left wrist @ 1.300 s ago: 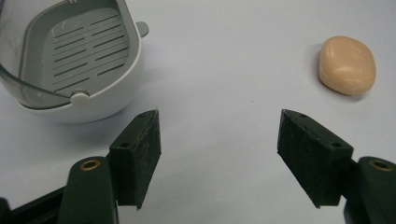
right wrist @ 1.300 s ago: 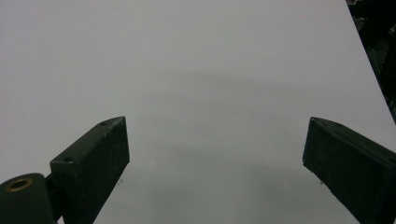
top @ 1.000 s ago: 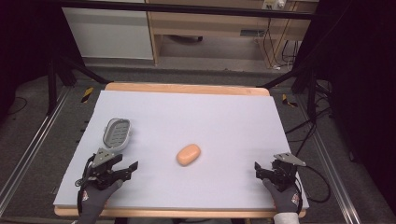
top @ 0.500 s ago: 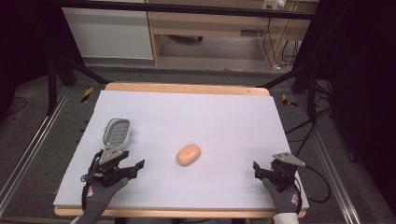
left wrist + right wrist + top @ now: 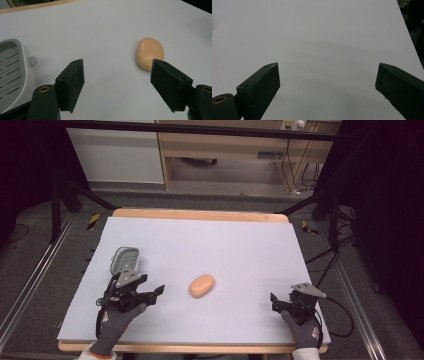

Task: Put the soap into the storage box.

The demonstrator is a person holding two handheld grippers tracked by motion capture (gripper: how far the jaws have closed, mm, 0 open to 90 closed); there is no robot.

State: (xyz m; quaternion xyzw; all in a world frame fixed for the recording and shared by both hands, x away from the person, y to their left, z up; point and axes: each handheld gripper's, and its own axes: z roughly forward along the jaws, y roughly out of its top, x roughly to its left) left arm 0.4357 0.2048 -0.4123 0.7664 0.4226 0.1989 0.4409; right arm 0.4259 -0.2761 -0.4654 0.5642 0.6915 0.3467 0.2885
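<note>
Surface [image 5: 240, 245]: a pale sheet covered the wooden top, and everything I worked with sat toward its near edge.
Soap dish [image 5: 124, 259]: a grey slotted tray lay near the left edge, just beyond my left claw; it looked like light, stiff plastic.
Left claw [image 5: 161, 289]: I held it low near the near-left corner, its jaws spread wide and pinching nothing, aimed toward the soap.
Right claw [image 5: 273, 299]: it rested near the near-right corner, jaws also spread and holding nothing, well apart from the soap.
Soap [image 5: 202, 285]: the peach bar lay flat around the middle of the near half, between my two claws and nearer the left one.
Handling: I judged the bar hard, light and smooth, likely slippery at its rounded edges.
Hold: I reckoned the best grip was across its shorter width, pads flat on the two long sides, squeezed gently so it would not squirt out.
</note>
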